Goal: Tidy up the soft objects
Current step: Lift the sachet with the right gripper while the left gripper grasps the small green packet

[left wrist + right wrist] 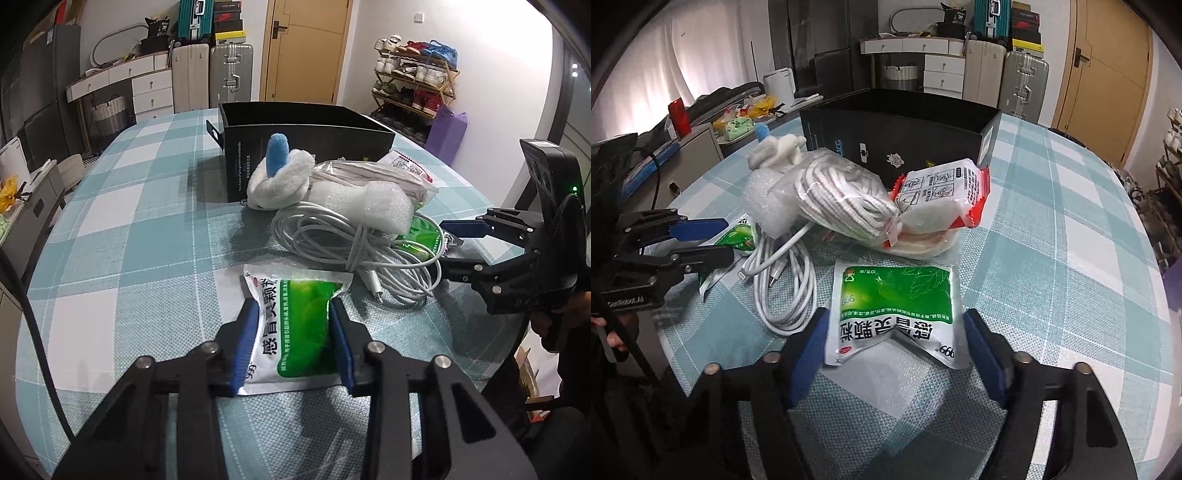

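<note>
Two green-and-white medicine sachets lie on the checked tablecloth. My left gripper (pixel 292 308) is shut on the near sachet (pixel 295 332), which buckles between the blue pads. From the right wrist view the left gripper (pixel 720 240) is at the left, with that sachet (pixel 738 236) in it. My right gripper (pixel 896 317) is shut on the other sachet (pixel 894 295), whose lower edge folds into a V between the pads. The left wrist view shows the right gripper (pixel 445 243) at the right, with this sachet (pixel 424 236) partly hidden behind a cable.
An open black box (pixel 306 147) stands behind the pile. In front of it lie a white plush with a blue tip (pixel 280 177), bagged rope (pixel 842 195), a foam roll (pixel 373 206), a coiled white cable (pixel 351 243) and a red-edged packet (pixel 942 192). Table edge curves at the right.
</note>
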A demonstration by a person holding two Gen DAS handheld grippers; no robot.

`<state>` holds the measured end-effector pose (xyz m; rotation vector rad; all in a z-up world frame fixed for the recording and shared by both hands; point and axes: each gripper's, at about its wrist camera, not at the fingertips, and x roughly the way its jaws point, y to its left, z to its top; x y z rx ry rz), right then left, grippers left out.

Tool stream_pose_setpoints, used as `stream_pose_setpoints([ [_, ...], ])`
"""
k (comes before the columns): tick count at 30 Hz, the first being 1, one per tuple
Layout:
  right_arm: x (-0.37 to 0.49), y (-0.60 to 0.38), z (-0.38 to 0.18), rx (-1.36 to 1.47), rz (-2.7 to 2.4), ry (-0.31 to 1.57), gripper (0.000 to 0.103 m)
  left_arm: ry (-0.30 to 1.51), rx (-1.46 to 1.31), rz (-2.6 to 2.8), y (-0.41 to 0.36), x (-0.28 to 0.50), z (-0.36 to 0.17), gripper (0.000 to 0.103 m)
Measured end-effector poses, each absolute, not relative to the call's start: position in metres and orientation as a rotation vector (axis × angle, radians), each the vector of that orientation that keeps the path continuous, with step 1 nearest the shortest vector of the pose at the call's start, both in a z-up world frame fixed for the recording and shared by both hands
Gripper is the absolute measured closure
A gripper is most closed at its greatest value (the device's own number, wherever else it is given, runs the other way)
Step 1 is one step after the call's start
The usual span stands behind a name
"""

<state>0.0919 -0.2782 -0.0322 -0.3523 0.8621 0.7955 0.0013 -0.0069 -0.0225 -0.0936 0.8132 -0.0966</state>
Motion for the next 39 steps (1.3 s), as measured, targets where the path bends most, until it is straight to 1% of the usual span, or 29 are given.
stream_pose_setpoints([
  [3,0.088,-0.282,-0.032,-0.347,0.793,0.853,0.046,0.81,-0.098,-0.097,-0.006,0.001,-0.022,0.07],
  [9,0.086,-0.29,-0.031,-0.339,0.784,0.843,0.057,0.79,-0.116,-0.084,-0.002,-0.001,-0.018,0.072],
  [15,0.08,-0.301,-0.026,-0.321,0.768,0.812,0.058,0.749,-0.129,-0.071,0.004,-0.006,-0.007,0.072],
  [26,0.069,-0.322,0.003,-0.245,0.758,0.7,0.058,0.646,-0.133,-0.037,0.012,-0.009,0.023,0.071],
  [39,0.071,-0.313,0.04,-0.192,0.783,0.603,0.058,0.557,-0.127,-0.012,0.017,0.007,0.058,0.071],
])
